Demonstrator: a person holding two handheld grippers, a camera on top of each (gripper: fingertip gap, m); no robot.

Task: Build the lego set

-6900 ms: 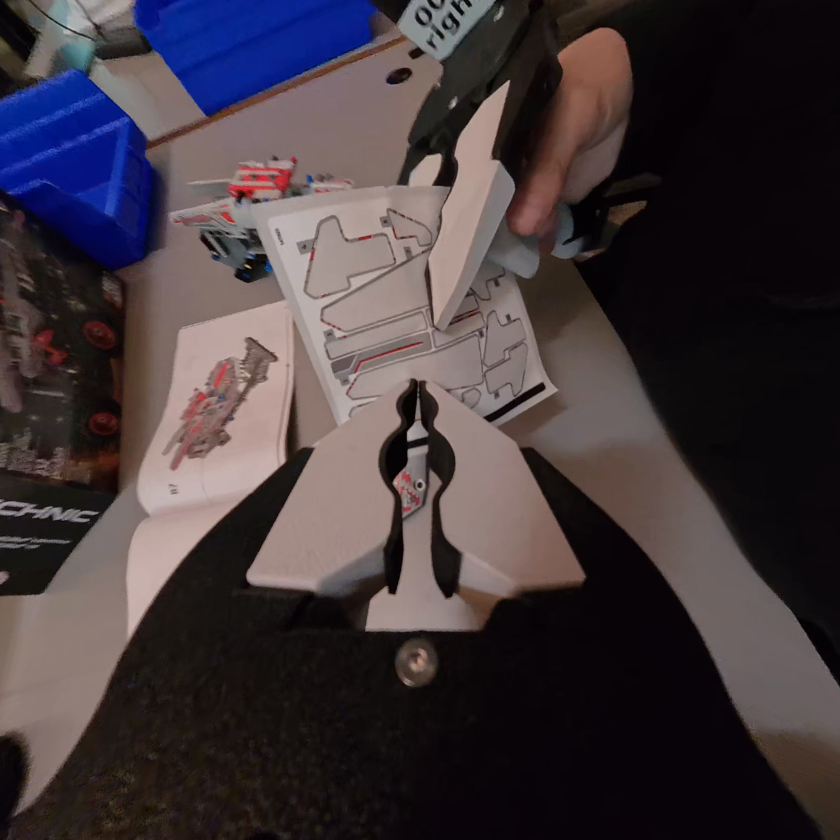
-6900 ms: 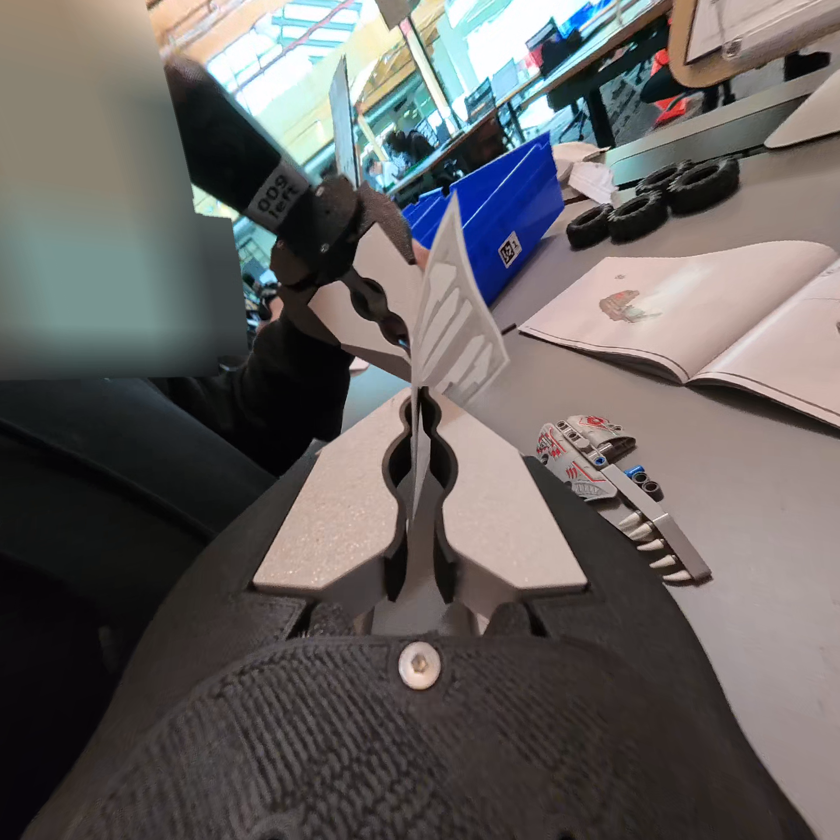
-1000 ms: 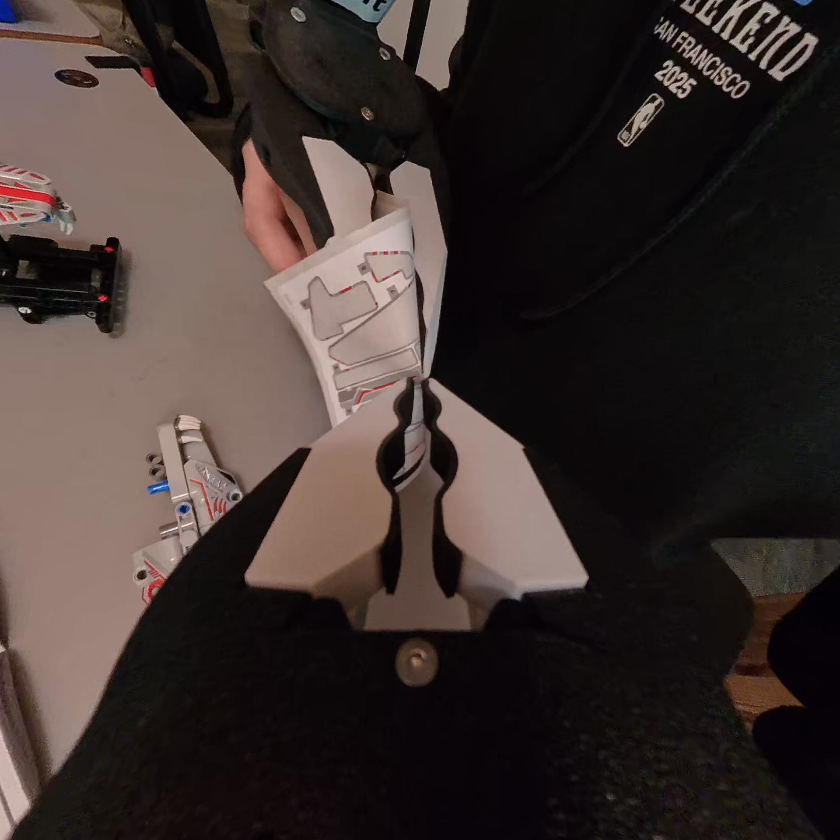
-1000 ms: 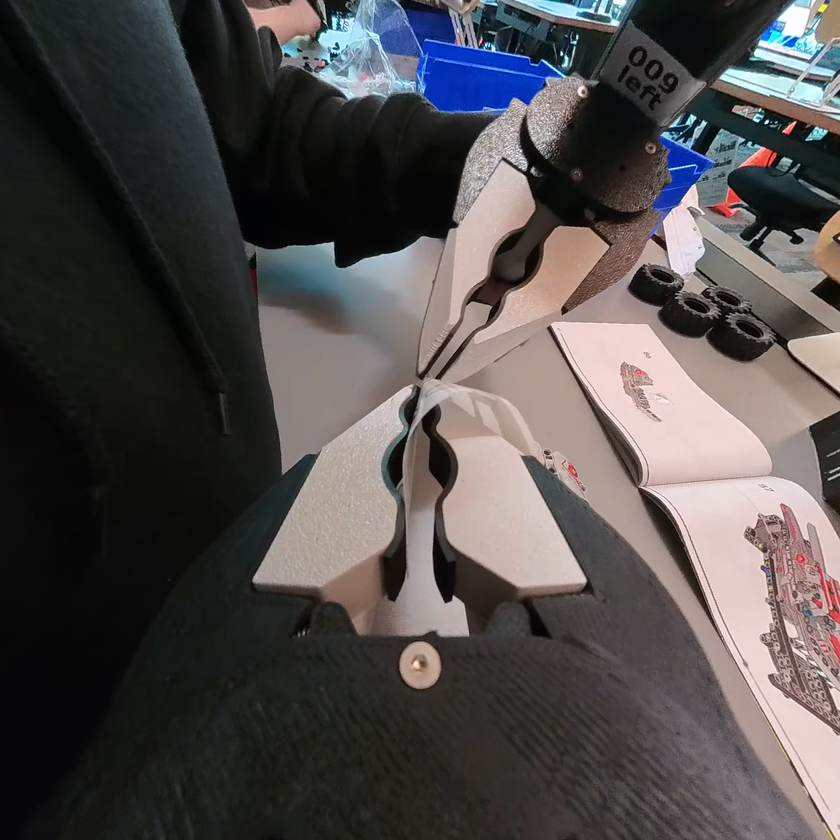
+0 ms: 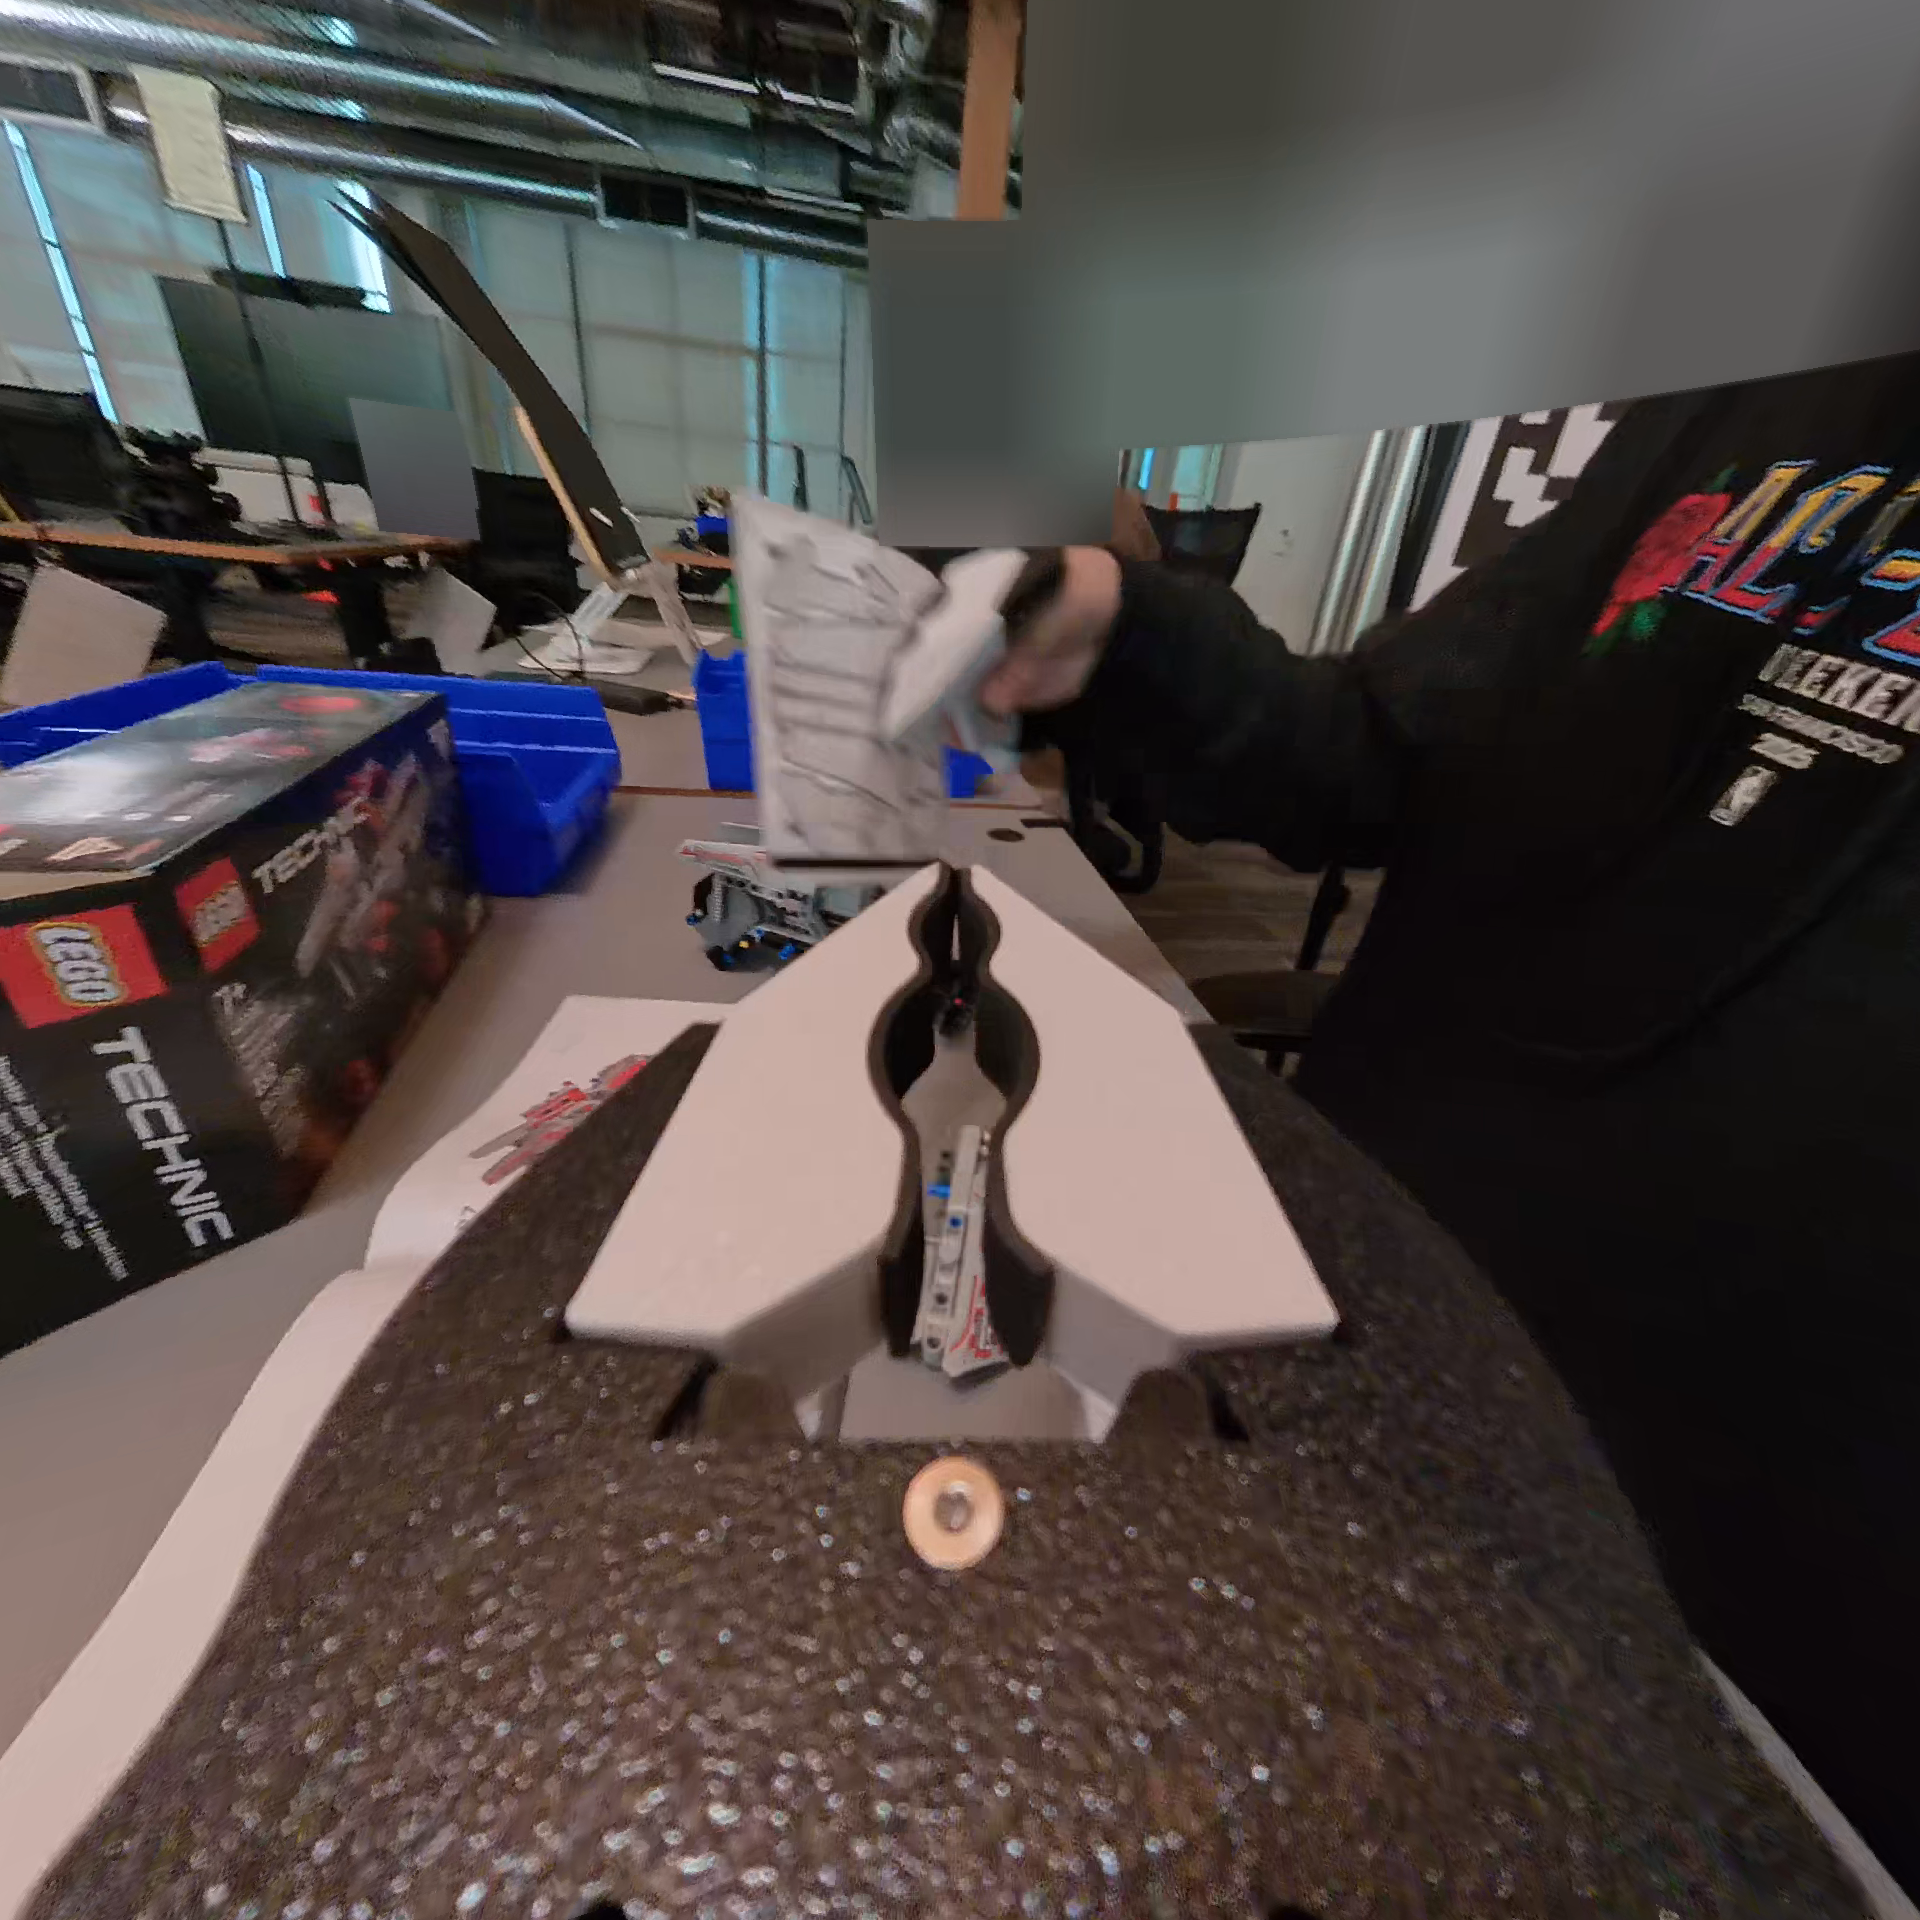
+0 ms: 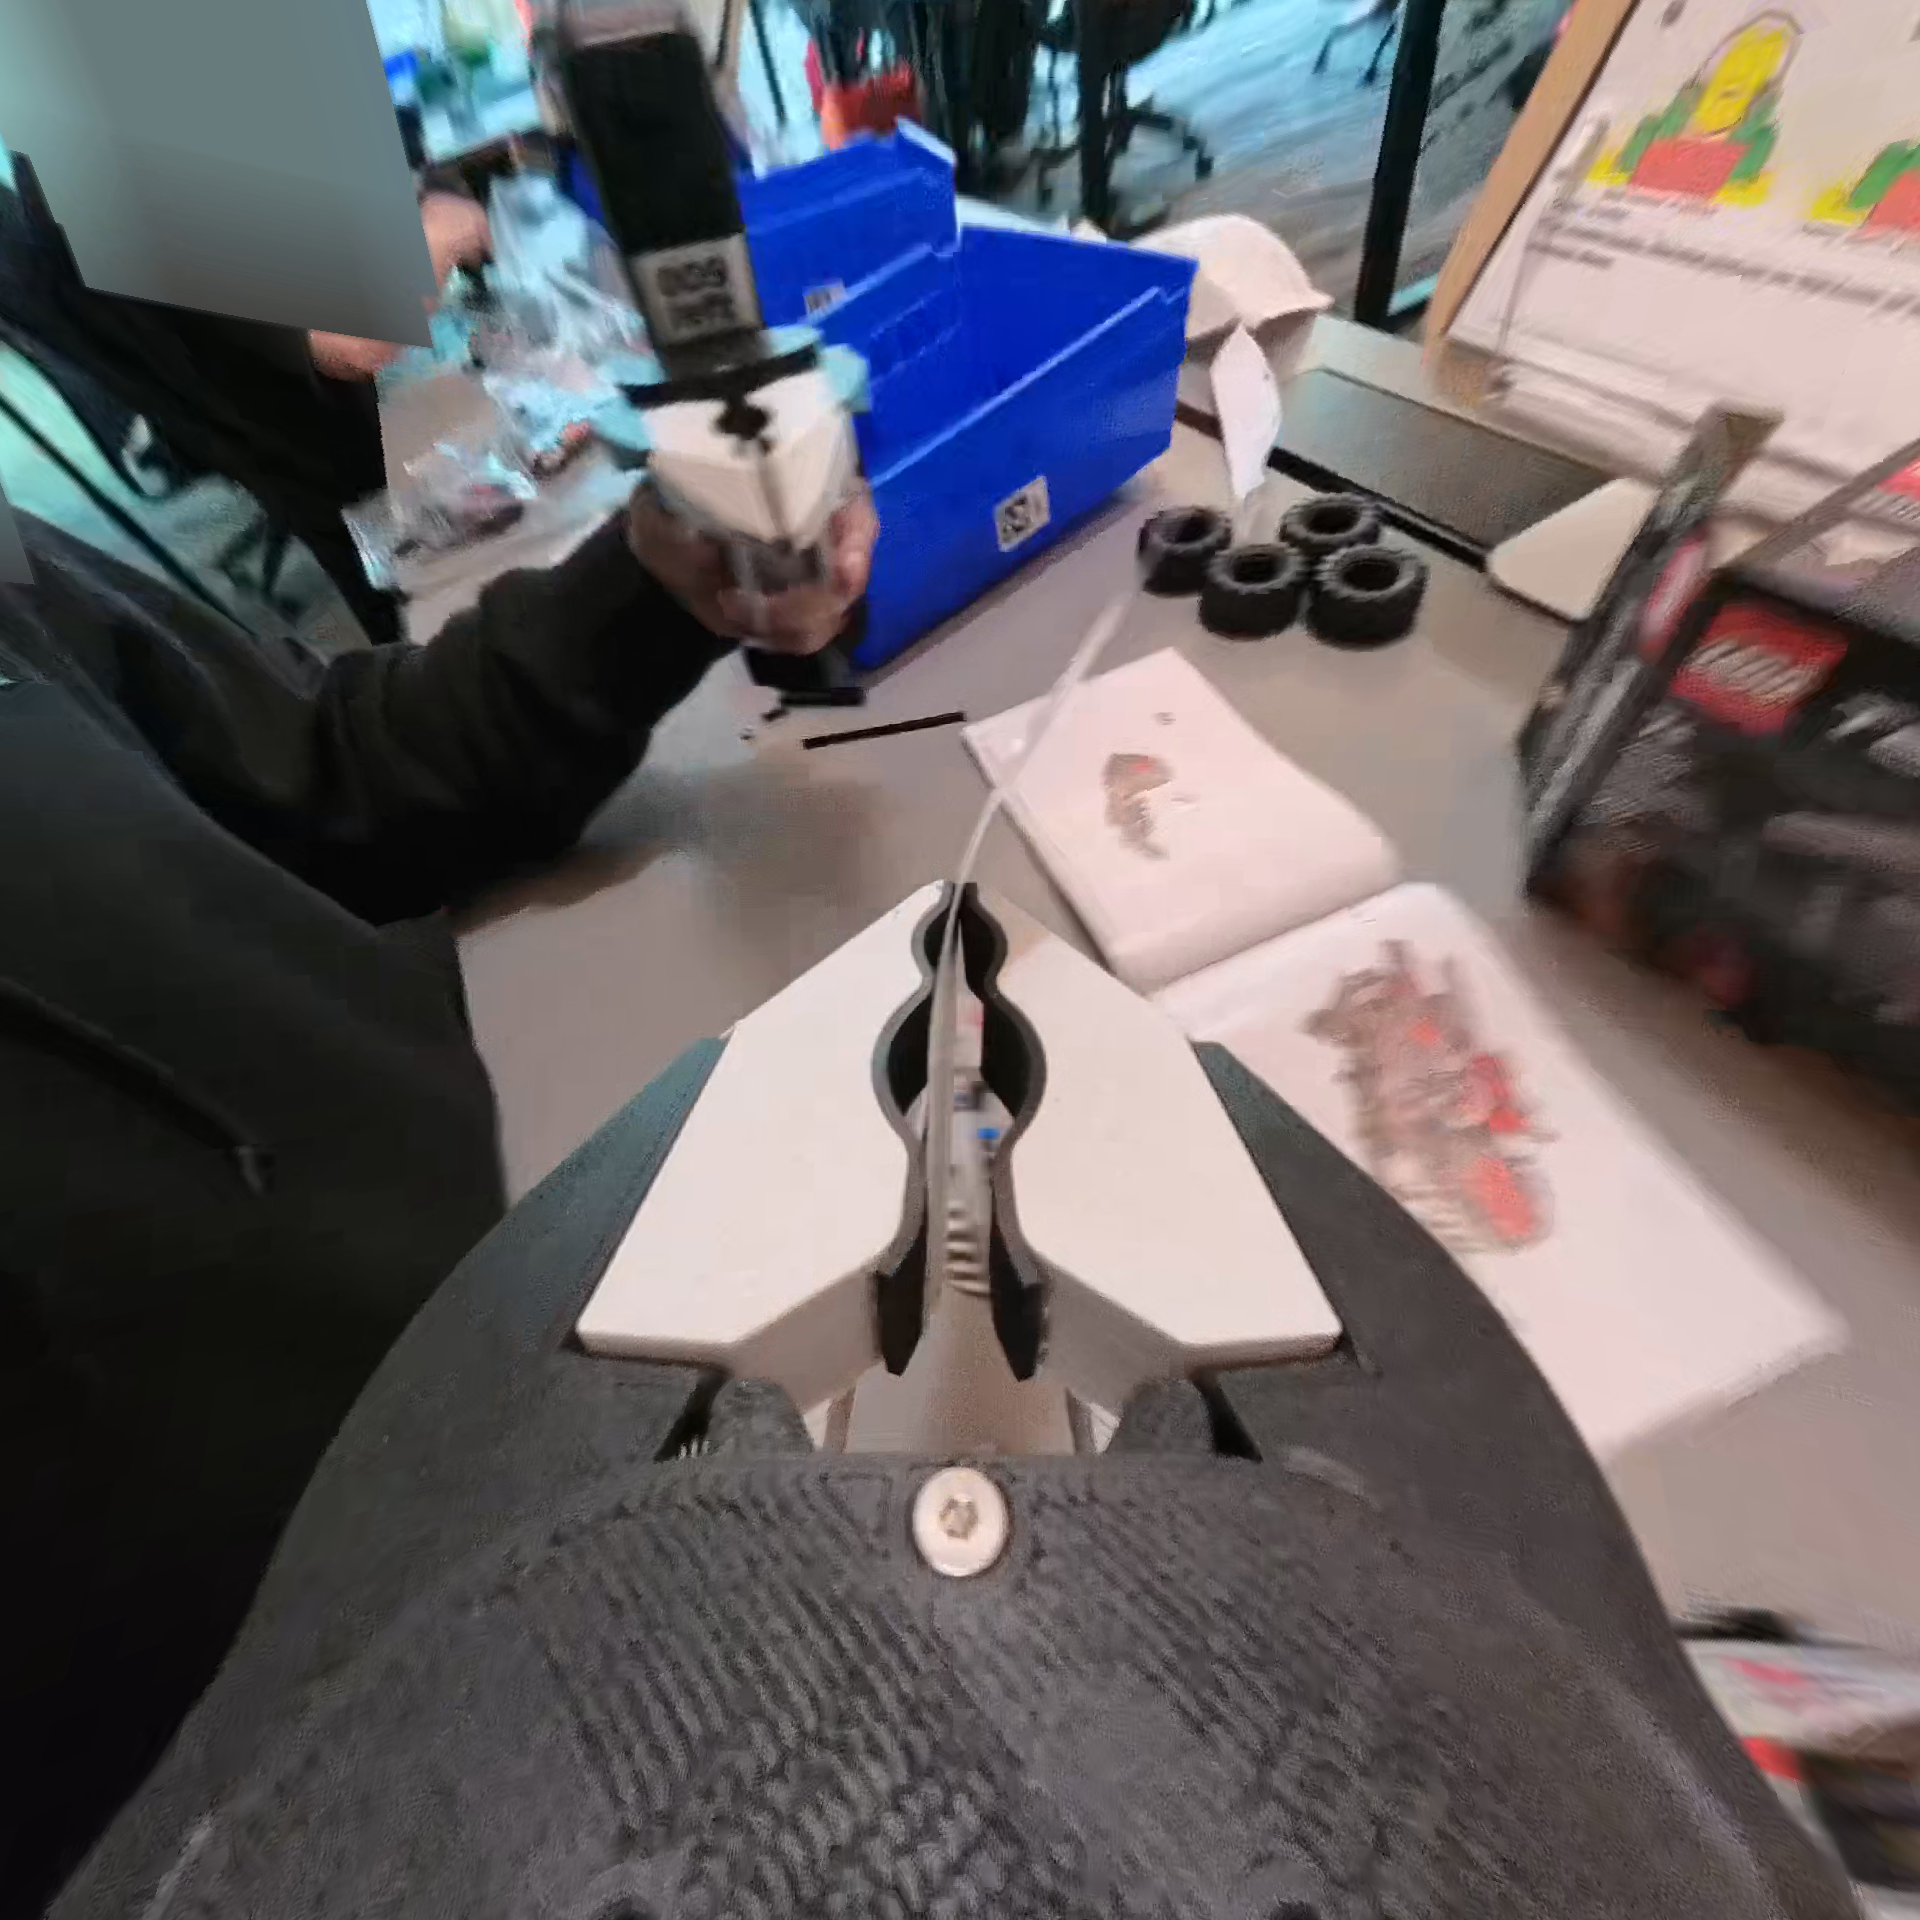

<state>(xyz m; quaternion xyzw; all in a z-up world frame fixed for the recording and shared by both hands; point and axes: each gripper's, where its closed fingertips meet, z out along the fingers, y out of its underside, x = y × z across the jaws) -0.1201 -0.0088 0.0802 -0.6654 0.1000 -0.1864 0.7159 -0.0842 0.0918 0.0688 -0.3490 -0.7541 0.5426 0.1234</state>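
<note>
My right gripper (image 6: pixel 954 894) is shut on the white sticker sheet (image 6: pixel 1039 748), seen edge-on and rising from its tips. In the left wrist view that gripper (image 5: pixel 914 707) holds the sheet (image 5: pixel 831 686) upright above the table. My left gripper (image 5: pixel 956 883) is shut, raised and well away from the sheet. In the right wrist view it (image 6: pixel 767 530) is blurred, so I cannot tell if a sticker is in its tips. A grey panel piece with red markings (image 5: pixel 961 1247) shows through the gap between its fingers. It also shows through the right gripper's gap (image 6: pixel 977 1122).
An open instruction book (image 6: pixel 1195 831) and the black set box (image 5: pixel 208 935) lie on the grey table (image 6: pixel 675 935). A partly built model (image 5: pixel 769 904) stands behind the left fingertips. Blue bins (image 6: pixel 997 416) and several black tyres (image 6: pixel 1278 571) sit farther back. A person in black sits alongside. The left gripper's tips are roughly 12 cm from the right gripper's.
One second ago the left tips pinched the sheet's edge right at the right gripper. Now the two grippers have drawn apart and the sheet stays in the right one.
</note>
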